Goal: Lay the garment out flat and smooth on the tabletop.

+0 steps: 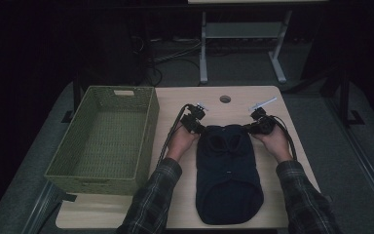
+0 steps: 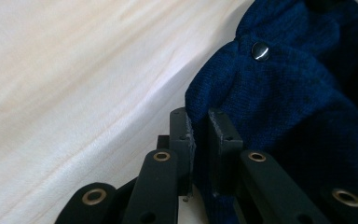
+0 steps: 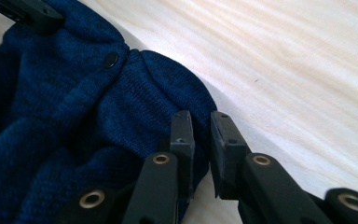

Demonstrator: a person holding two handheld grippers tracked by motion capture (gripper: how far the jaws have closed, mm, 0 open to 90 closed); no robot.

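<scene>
Tools [image 1: 198, 127] [image 1: 253, 127] pinch the navy garment's [image 1: 229, 170] two far corners

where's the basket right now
In the high view the basket sits on the table's left side, beside the left gripper and sweater.

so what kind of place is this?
Likely a lab or workshop recording station: a light wooden table in a dark room, cables trailing on the floor behind it, and a metal-legged workbench beyond.
</scene>
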